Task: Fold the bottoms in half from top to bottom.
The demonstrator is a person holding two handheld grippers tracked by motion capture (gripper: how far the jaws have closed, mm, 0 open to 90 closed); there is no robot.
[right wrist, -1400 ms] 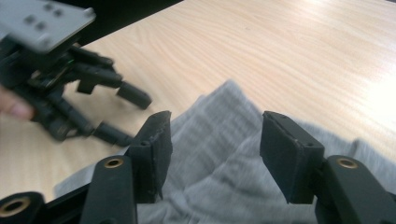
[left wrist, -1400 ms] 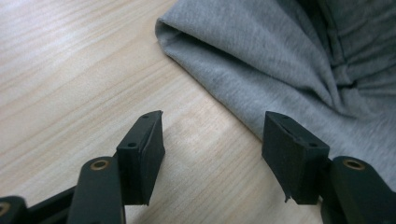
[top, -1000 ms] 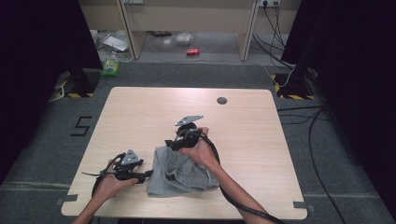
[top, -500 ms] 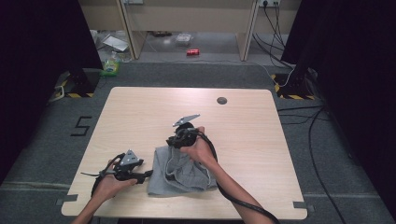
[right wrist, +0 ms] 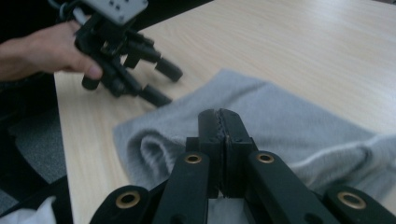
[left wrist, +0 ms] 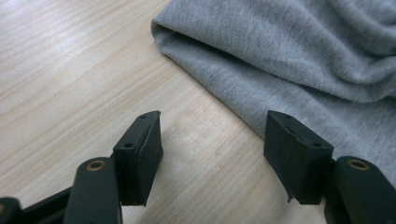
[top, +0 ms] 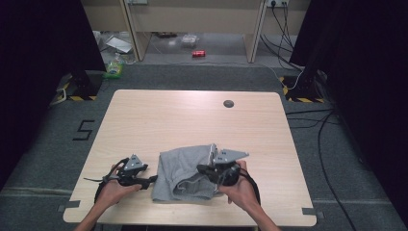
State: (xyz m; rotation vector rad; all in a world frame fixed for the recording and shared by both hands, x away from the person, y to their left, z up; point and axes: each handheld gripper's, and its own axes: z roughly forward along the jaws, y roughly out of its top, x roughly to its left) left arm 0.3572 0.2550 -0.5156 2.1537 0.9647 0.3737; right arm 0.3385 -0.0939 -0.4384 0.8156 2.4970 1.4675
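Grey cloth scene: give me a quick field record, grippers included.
item: grey cloth, folded, near edge of wooden table
left gripper: jaws open, nothing between them, beside the cloth's edge
right gripper: jaws have just closed, pressed together; fabric between them can't be made out
other: small dark round disc at the table's far side
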